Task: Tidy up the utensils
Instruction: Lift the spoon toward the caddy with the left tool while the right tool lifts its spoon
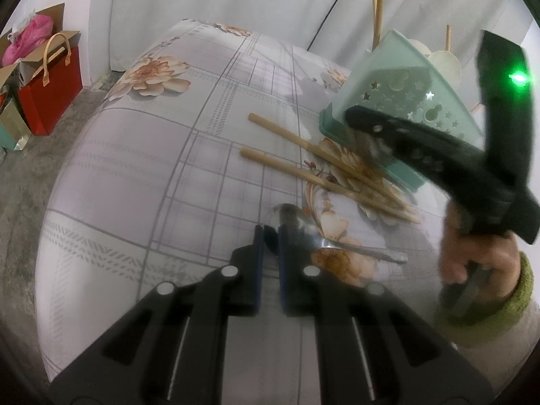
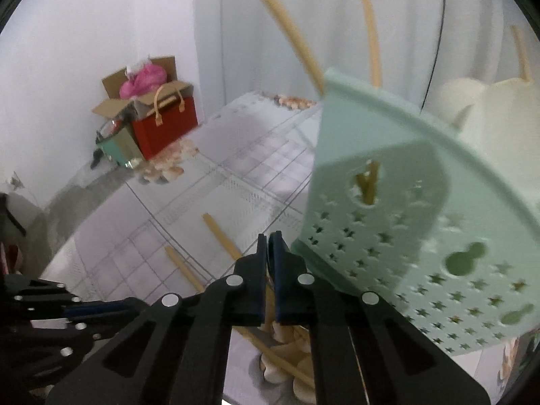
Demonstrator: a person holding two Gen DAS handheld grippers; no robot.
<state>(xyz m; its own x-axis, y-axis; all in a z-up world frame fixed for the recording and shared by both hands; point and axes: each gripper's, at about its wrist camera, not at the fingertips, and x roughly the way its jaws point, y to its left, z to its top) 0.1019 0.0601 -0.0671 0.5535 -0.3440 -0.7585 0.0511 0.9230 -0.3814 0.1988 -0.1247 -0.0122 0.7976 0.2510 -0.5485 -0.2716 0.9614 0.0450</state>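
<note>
A mint-green perforated utensil holder (image 1: 401, 94) stands at the table's right side, with chopsticks and pale spoons standing in it; it fills the right of the right wrist view (image 2: 422, 222). Several wooden chopsticks (image 1: 320, 168) lie on the tablecloth beside it. A metal spoon (image 1: 303, 229) lies in front of them. My left gripper (image 1: 270, 233) has its jaws narrowly apart around the spoon's bowl edge. My right gripper (image 2: 269, 239) is shut with nothing visibly between its pads, hovering over the loose chopsticks (image 2: 222, 239) near the holder's base. It also shows in the left wrist view (image 1: 357, 118).
The table carries a grey floral checked cloth (image 1: 168, 168). On the floor to the left stand a red paper bag (image 1: 50, 91), a cardboard box with pink stuff (image 1: 30, 40) and a gold-green bag. White curtains hang behind the table.
</note>
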